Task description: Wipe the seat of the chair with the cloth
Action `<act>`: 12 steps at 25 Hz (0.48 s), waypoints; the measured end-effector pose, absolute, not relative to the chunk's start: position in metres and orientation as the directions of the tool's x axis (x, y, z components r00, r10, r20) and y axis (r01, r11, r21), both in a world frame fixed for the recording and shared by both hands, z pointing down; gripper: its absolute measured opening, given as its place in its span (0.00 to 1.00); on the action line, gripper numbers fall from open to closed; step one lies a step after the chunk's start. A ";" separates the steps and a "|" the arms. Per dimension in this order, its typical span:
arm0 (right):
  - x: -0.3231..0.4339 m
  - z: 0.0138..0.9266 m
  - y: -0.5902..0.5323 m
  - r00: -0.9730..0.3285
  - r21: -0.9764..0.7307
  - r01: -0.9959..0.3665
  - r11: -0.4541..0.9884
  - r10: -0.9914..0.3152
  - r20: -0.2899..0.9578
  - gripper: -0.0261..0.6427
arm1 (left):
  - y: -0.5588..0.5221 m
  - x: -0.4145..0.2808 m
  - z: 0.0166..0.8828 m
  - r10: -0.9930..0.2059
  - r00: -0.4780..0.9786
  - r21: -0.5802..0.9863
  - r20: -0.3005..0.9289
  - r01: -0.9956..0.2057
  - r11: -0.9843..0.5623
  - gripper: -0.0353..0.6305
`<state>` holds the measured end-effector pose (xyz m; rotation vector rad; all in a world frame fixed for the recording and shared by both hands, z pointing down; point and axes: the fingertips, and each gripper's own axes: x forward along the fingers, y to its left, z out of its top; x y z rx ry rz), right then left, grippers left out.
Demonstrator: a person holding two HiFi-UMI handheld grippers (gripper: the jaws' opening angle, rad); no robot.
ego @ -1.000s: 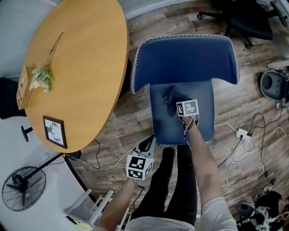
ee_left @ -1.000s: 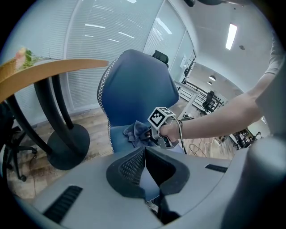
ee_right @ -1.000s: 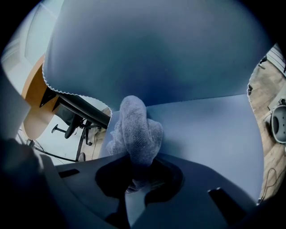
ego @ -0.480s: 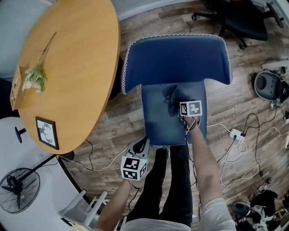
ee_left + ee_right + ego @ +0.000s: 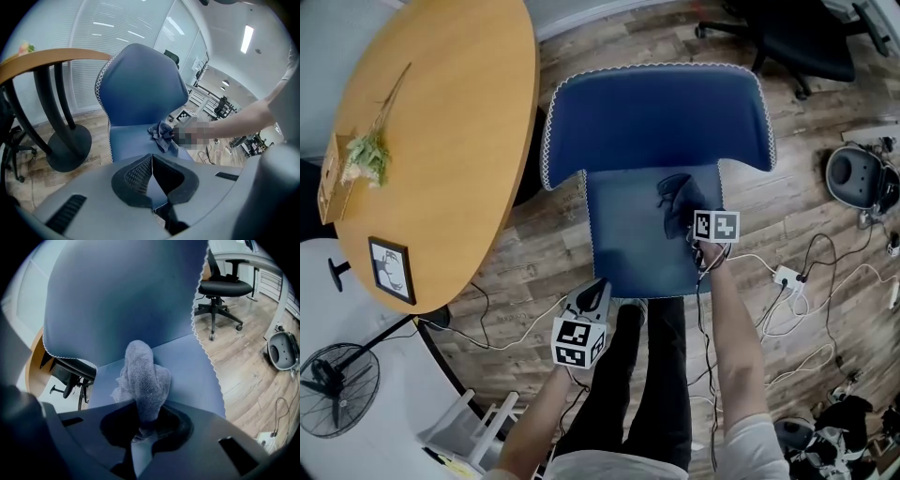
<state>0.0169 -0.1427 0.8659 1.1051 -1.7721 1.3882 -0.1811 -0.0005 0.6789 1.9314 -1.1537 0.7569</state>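
Right gripper fingers clamped on the bunched cloth, resting on the chair seat near its back right — judged soft, light, limp, best held by the gathered wad; left gripper fingers closed, empty.

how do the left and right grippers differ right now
The right gripper is shut on the cloth; the left gripper is shut with nothing between its jaws. The right gripper holds the cloth on the blue seat, toward its right side; the left gripper hangs off the seat, just before its front edge. Both point toward the chair back.
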 end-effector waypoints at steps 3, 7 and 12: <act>0.031 0.866 -0.139 -0.458 -0.460 -0.886 0.053 -0.249 0.853 0.13 | -0.001 -0.171 0.680 -0.449 0.431 0.299 0.783 -0.893 -0.336 0.09; 0.046 0.865 -0.135 -0.446 -0.458 -0.889 0.021 -0.264 0.855 0.13 | -0.002 -0.165 0.682 -0.442 0.442 0.310 0.780 -0.888 -0.340 0.09; 0.080 0.865 -0.120 -0.423 -0.458 -0.887 -0.056 -0.296 0.856 0.13 | -0.002 -0.153 0.682 -0.427 0.466 0.325 0.775 -0.873 -0.363 0.09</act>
